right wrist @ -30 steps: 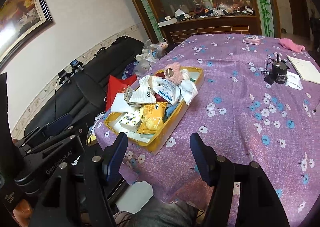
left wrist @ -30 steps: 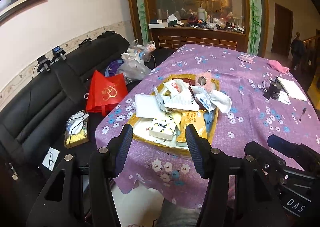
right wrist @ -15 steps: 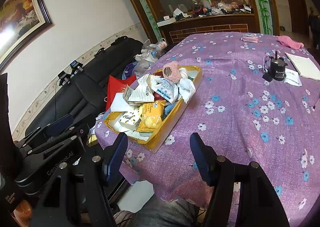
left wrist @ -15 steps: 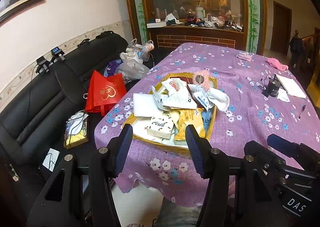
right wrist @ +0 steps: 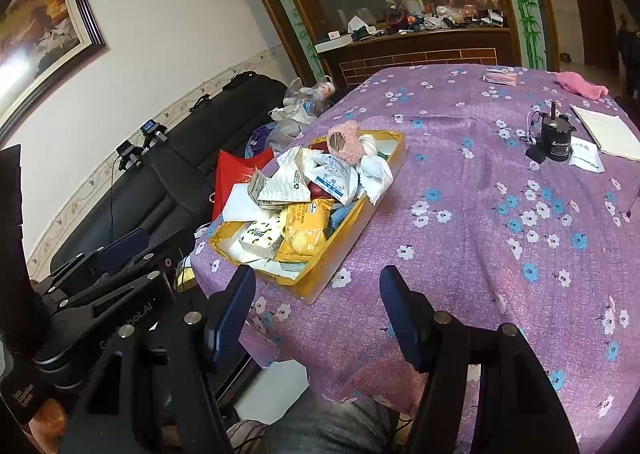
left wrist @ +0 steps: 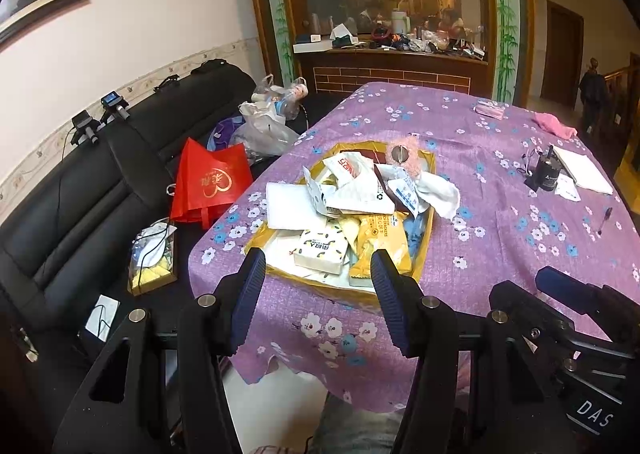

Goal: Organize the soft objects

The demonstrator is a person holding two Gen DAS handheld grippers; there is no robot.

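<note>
A yellow cardboard tray (left wrist: 425,254) (right wrist: 348,238) lies on the purple flowered tablecloth (left wrist: 500,214) (right wrist: 480,214), heaped with soft packets: a tissue pack (left wrist: 320,250) (right wrist: 260,238), a yellow cracker bag (left wrist: 378,238) (right wrist: 306,226), white pouches (left wrist: 360,190), a white cloth (left wrist: 440,192) (right wrist: 376,170) and a pink fluffy thing (left wrist: 408,152) (right wrist: 348,142). My left gripper (left wrist: 318,270) hovers open just before the tray's near edge, nothing between its fingers. My right gripper (right wrist: 318,286) stands open over the table's front edge, right of the tray's near corner, holding nothing.
A black sofa (left wrist: 80,190) on the left carries a red bag (left wrist: 208,182), plastic bags (left wrist: 268,122) and a small box. On the table's right side lie a black cylinder device (right wrist: 556,134), a notebook (right wrist: 604,130), a pen (left wrist: 604,218), a pink cloth (right wrist: 580,84) and a pink packet (right wrist: 500,76).
</note>
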